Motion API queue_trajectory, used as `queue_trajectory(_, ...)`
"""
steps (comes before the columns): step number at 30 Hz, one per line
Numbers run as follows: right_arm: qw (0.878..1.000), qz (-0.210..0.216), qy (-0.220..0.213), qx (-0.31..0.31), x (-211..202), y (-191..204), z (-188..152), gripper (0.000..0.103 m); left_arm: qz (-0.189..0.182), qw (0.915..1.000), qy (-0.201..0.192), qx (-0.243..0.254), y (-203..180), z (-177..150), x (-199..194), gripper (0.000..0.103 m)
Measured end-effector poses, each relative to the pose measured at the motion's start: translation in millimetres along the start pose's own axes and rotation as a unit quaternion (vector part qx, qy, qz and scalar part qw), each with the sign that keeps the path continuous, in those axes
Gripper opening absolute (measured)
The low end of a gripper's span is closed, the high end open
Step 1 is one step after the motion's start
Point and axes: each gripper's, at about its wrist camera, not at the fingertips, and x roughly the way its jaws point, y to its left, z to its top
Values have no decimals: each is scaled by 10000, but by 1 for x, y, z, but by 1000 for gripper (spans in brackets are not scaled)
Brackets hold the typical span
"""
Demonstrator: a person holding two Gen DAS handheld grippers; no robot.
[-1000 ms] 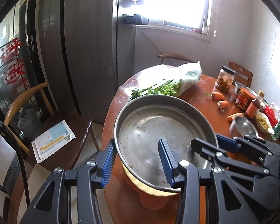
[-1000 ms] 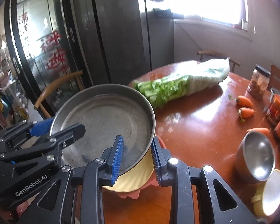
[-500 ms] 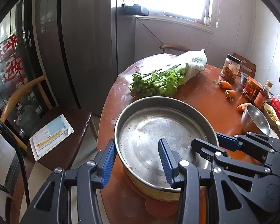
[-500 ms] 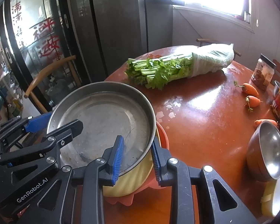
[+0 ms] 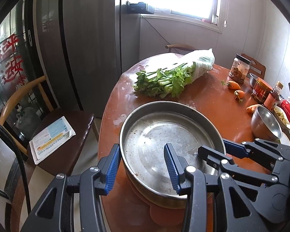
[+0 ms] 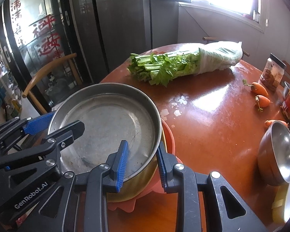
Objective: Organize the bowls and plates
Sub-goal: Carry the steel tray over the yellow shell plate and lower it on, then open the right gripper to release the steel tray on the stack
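A wide steel pan (image 5: 160, 135) (image 6: 106, 119) sits nested in a yellow bowl (image 6: 141, 183), and both stand on an orange plate (image 6: 169, 139) at the near edge of the round table (image 5: 212, 104). My left gripper (image 5: 141, 154) (image 6: 64, 121) holds the pan's left side. The rim runs slantwise between its pads, one outside the wall and one inside. My right gripper (image 6: 142, 147) (image 5: 212, 146) is shut on the pan's right side. Its inner pad lies in the pan and its outer pad presses the yellow bowl's wall.
A bagged bunch of celery (image 5: 164, 79) lies across the far side of the table. Carrots (image 6: 259, 89), jars (image 5: 239, 67) and a small steel bowl (image 6: 280, 150) stand on the right, with a yellow cup (image 6: 280, 203) near the edge. A chair with a leaflet (image 5: 52, 135) stands left.
Both grippers have sunk together with the pan and the bowl under it. More of the table and the celery now shows beyond the pan's rim. Neither grip has changed.
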Motion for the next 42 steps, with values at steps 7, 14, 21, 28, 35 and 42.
queue_trajectory(7, 10000, -58, 16, 33, 0, 0, -5, 32, 15, 10000, -14, 23, -2, -1, -2, 45)
queue_trajectory(14, 9999, -83, 34, 75, -2, -3, -6, 35, 3, 10000, -17, 50, -4, -2, -3, 45)
queue_trajectory(21, 9998, -57, -19, 182, -6, -6, -6, 39, -32, 10000, -28, 4, -3, -4, -6, 45)
queue_trajectory(28, 9994, -81, -55, 331, -12, -11, -8, 44, -122, 9999, -29, -20, -3, -4, -11, 46)
queue_trajectory(35, 9986, -99, -117, 513, -23, -19, -11, 50, -171, 9998, -71, 3, -7, -2, -17, 48)
queue_trajectory(42, 9972, -130, -303, 676, -42, -26, -10, 57, -183, 9997, -124, 50, -11, 0, -25, 52)
